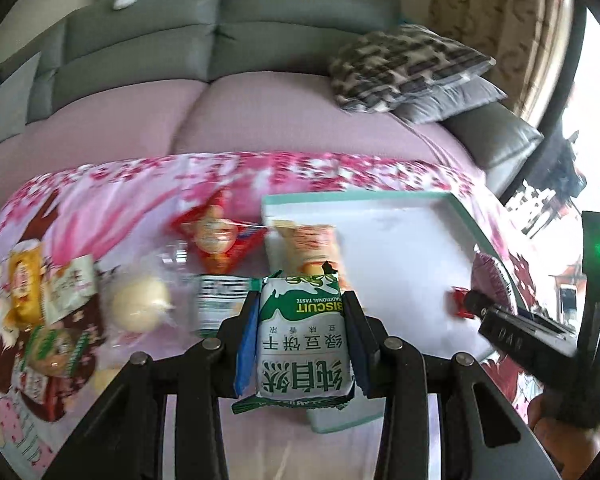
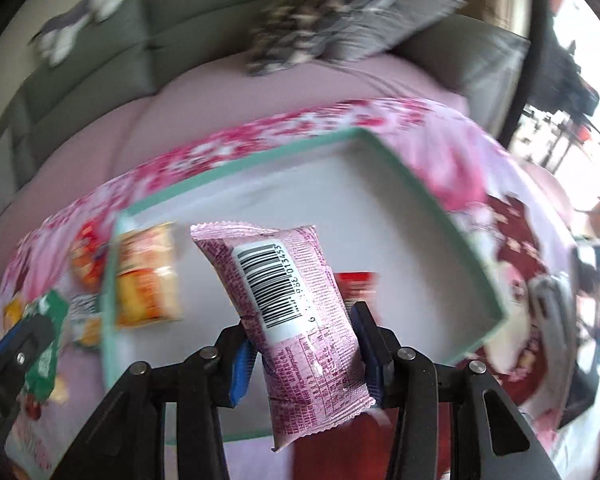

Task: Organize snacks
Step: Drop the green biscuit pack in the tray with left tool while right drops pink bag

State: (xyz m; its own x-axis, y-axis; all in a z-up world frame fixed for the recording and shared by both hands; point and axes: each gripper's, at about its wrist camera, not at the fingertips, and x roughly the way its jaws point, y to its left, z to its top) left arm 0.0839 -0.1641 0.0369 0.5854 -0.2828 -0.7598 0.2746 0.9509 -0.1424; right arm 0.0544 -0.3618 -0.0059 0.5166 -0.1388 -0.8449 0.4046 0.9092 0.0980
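- Two grippers each carry a snack above the mint-rimmed white cardboard tray on the pink flowered cloth.
- Left gripper: its fingers pinch a green-and-white biscuit packet at the tray's near-left edge.
- Right gripper: its fingers clamp a pink foil packet with a barcode over the tray's floor.
- One orange packet lies inside the tray's left end; a small red packet lies further right.
- Several more wrapped snacks, among them a round pale bun in clear wrap, lie on the cloth left of the tray.

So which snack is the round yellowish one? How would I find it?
Start at the white tray with the green rim on the flowery cloth. Look left, past the red packet. The bun in clear wrap is the only plain, pale, round snack.
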